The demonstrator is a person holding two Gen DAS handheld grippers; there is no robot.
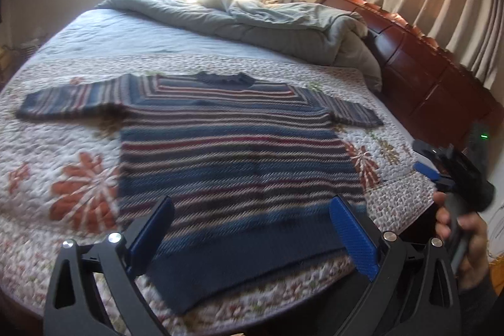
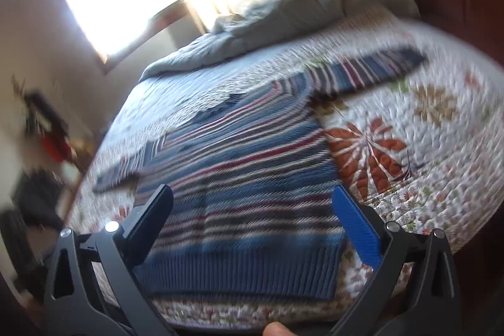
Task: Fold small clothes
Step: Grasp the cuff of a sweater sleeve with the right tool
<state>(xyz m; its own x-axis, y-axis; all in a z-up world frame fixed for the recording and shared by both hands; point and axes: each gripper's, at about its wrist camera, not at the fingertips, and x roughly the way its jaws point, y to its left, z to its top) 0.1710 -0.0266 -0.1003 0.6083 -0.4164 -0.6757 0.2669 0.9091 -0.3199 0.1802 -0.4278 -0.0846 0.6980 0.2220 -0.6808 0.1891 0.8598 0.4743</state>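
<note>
A small striped knit sweater (image 1: 233, 147), blue with red and white bands, lies flat on the quilted bed, both sleeves spread out and the hem toward me. It also shows in the right wrist view (image 2: 252, 172), blurred. My left gripper (image 1: 252, 229) is open and empty, hovering above the hem. My right gripper (image 2: 252, 216) is open and empty, above the hem too. The right gripper also appears at the right edge of the left wrist view (image 1: 447, 169), held in a hand off the bed's side.
The floral quilt (image 1: 72, 197) covers the bed. A rumpled grey duvet (image 1: 252, 21) is piled at the far end. A dark wooden headboard (image 1: 425, 77) runs along the right, with curtains behind. A bright window lies beyond the bed.
</note>
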